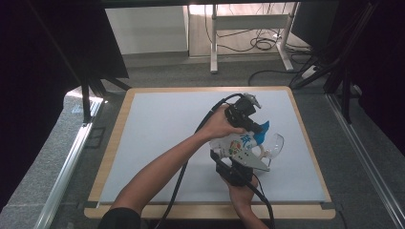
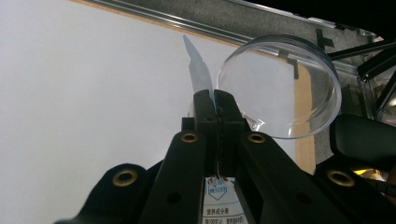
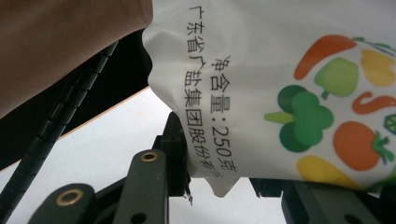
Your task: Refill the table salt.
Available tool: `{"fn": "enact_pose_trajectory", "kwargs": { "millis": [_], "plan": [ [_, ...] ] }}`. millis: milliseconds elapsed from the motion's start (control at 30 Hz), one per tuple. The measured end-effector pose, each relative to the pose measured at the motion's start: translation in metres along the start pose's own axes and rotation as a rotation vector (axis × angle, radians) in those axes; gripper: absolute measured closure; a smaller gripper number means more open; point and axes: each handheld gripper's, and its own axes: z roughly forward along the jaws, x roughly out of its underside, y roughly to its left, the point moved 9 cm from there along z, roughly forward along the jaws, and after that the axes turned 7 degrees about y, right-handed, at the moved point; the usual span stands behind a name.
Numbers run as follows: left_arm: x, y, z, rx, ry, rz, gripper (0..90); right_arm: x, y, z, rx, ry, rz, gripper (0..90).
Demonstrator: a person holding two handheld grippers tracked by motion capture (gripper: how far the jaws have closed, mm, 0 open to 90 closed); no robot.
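A white plastic pouch printed with coloured vegetables and black Chinese lettering, with a blue end (image 1: 240,141), is held off the pale grey table mat (image 1: 157,143) toward the mat's right edge, about midway between its near and far edges. In the high view its long axis runs slantwise, the blue end pointing up and toward the right edge, over a clear round plastic bowl (image 1: 273,144) that lies tipped just beside that edge.

The left gripper (image 1: 253,125), reached across from the left, has its black jaws pressed fully together on a thin edge of the pouch; in the left gripper view a flap of film (image 2: 198,70) rises out between the closed tips, with the bowl (image 2: 285,88) just behind, its open mouth facing the camera.

The right gripper (image 1: 241,160), coming from the near edge, clamps the pouch's lower body: in the right gripper view the printed bag (image 3: 280,84) bulges between its part-open jaws, which press on both sides.
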Motion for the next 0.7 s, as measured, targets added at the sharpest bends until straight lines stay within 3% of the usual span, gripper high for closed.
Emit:
{"fn": "enact_pose_trajectory", "kwargs": {
  "millis": [700],
  "plan": [
    [0.0006,0.0011,0.0005,-0.002,0.009,0.005,90.0,-0.0003,-0.0004,0.0009,0.006,-0.001,-0.006,63.8]
  ]
}}
